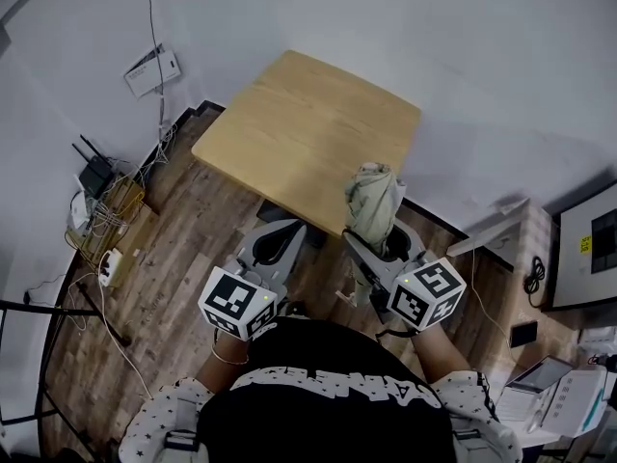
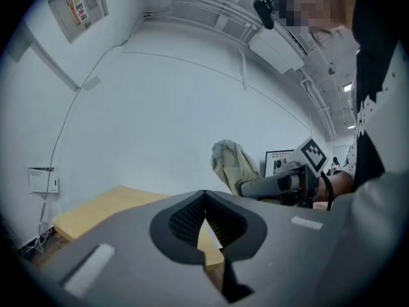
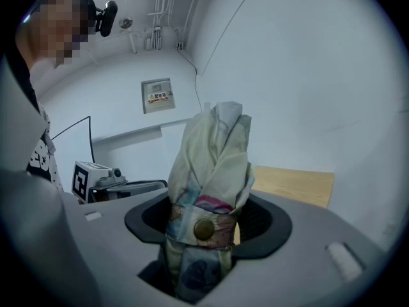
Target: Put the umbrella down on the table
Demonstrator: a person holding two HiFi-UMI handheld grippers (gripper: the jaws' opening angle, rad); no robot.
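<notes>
A folded pale-green umbrella [image 3: 211, 171] with a snap strap stands upright between the jaws of my right gripper [image 3: 208, 229], which is shut on it. In the head view the umbrella [image 1: 372, 201] sticks out past the near edge of the wooden table [image 1: 299, 133], held by the right gripper [image 1: 386, 244]. My left gripper [image 1: 280, 244] hovers just short of the table's near edge, its jaws shut with nothing between them. From the left gripper view the jaw tips [image 2: 206, 226] meet, and the umbrella [image 2: 233, 165] shows to the right in the other gripper.
The square table stands in a corner against white walls. A router and cables [image 1: 96, 177] lie on the wooden floor at the left. A monitor [image 1: 588, 249] and a white device [image 1: 569, 398] are at the right.
</notes>
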